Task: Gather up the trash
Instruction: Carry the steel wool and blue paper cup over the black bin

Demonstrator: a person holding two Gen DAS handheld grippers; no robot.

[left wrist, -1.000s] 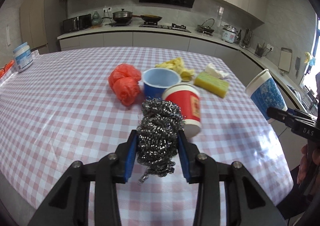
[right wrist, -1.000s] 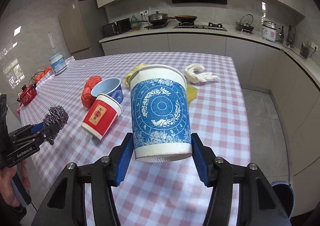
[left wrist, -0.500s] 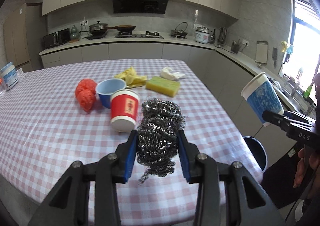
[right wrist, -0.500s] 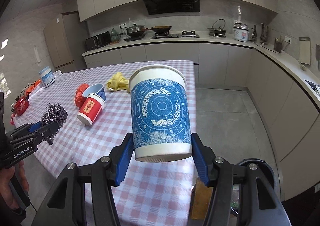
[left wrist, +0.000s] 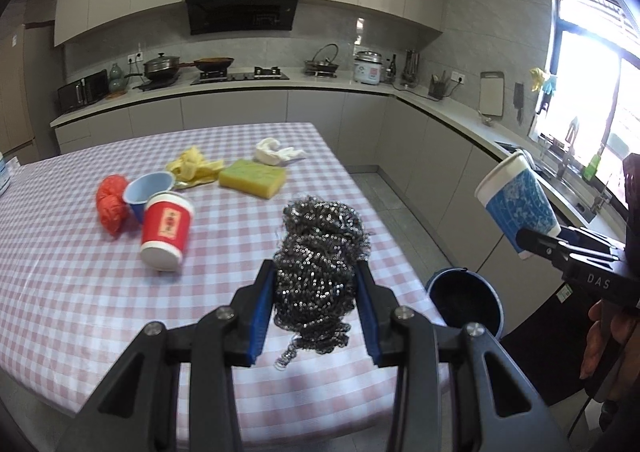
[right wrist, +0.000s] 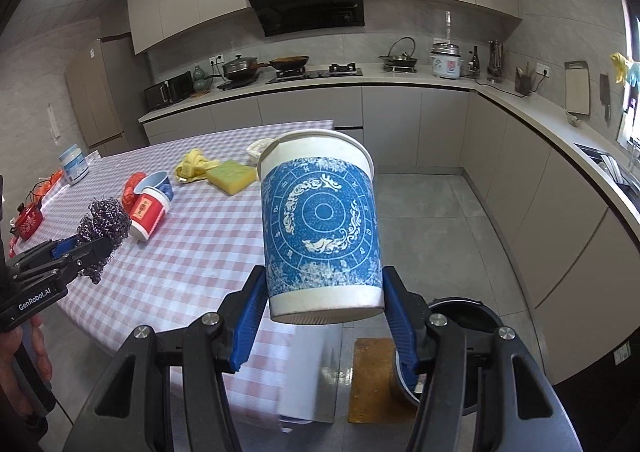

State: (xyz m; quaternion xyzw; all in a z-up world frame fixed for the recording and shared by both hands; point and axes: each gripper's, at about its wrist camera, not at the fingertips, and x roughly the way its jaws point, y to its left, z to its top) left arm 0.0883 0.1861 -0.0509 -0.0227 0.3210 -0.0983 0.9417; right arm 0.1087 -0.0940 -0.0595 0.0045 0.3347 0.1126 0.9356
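Left gripper (left wrist: 316, 308), jaws narrowed on a grey steel-wool scouring ball (left wrist: 318, 272), held above the near edge of the pink-checked table (left wrist: 80, 292). Right gripper (right wrist: 325, 316), jaws clamping a blue-and-white patterned paper cup (right wrist: 320, 228), held clear of the table above the floor, near a dark round bin (left wrist: 466, 306).

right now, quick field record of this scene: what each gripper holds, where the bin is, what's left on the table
left gripper: shut on steel wool scrubber
right gripper: shut on blue paper cup
bin: on the floor past the table corner, open
table: red cup on its side, blue cup, orange mesh, yellow sponge, yellow cloth, white rag
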